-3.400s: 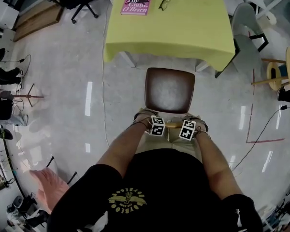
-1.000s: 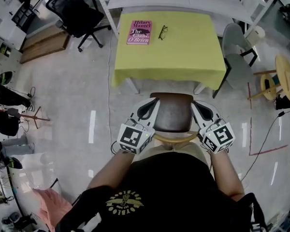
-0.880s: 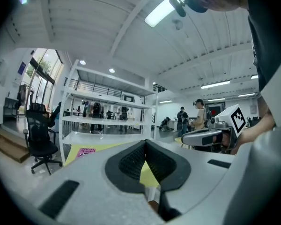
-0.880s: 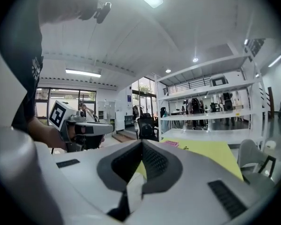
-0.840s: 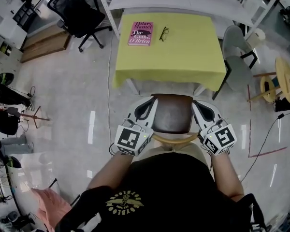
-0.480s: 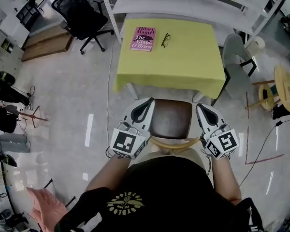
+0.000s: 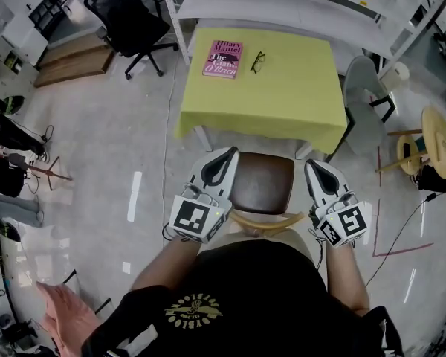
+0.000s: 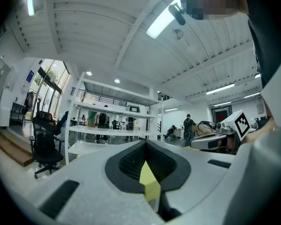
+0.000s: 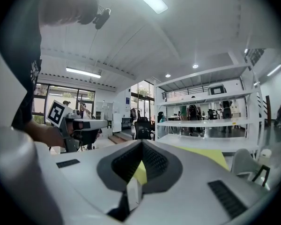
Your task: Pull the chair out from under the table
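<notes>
Head view, looking steeply down: I stand right behind a chair (image 7: 262, 183) with a brown padded seat and a curved pale wooden backrest, which is nearest my body. The chair faces a table (image 7: 282, 95) covered with a yellow-green cloth. The far edge of the seat sits just at the near, hanging edge of the cloth, and the rest of the seat is clear of the table.

My left gripper (image 7: 227, 155) points forward along the left side of the seat, and my right gripper (image 7: 311, 166) points forward along the right side. Neither one holds the chair. From this view I cannot tell whether they touch it.

On the far left part of the table lies a pink book (image 7: 223, 58), with a pair of glasses (image 7: 257, 62) just beside it.

A black office chair (image 7: 130, 21) stands well off to the left, a grey chair (image 7: 368, 80) stands at the table's right side, and a white shelving unit (image 7: 305, 2) is behind the table.

Left gripper view: the jaws of my left gripper (image 8: 145, 145) are closed together with nothing between them. A sliver of the yellow cloth shows past the tips. My right gripper shows off to the right, held level.

Right gripper view: the jaws of my right gripper (image 9: 141, 144) are likewise closed and empty, and the cloth shows beyond them. My left gripper appears at the left.
</notes>
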`<state>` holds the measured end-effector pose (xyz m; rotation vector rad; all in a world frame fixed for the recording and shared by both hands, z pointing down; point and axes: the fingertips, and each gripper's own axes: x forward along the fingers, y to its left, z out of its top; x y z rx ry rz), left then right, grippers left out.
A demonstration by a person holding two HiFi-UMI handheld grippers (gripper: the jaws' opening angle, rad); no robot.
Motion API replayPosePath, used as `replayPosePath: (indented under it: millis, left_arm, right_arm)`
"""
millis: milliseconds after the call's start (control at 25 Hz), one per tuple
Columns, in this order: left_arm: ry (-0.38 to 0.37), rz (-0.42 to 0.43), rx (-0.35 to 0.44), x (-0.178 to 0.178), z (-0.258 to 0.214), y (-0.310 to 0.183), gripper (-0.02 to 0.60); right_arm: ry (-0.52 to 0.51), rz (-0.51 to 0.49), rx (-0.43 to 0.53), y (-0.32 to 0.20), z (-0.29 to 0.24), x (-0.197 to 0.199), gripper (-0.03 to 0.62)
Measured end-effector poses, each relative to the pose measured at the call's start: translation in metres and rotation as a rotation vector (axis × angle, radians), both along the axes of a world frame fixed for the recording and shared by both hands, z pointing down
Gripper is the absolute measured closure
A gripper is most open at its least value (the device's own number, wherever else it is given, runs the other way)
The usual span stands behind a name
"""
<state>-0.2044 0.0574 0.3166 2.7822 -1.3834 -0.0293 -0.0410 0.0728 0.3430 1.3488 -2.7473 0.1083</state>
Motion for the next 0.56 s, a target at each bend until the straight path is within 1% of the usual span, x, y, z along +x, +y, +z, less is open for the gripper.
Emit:
replayPosePath:
  millis: [240, 400, 560]
  left_arm:
    - [-0.014, 0.006, -0.002, 0.002, 0.0, 0.007, 0.573]
    - [-0.001, 0.005, -0.019, 0.002, 0.002, 0.011, 0.572]
    - [-0.013, 0.017, -0.007, 0.006, 0.0, 0.015, 0.574]
  right_arm:
    - [-0.011, -0.017, 0.005, 0.003, -0.004, -0.002, 0.585]
    - [0.006, -0.038, 0.017, 0.007, -0.009, -0.008, 0.584]
    - [0.015, -0.046, 0.008, 0.01, -0.008, -0.008, 0.584]
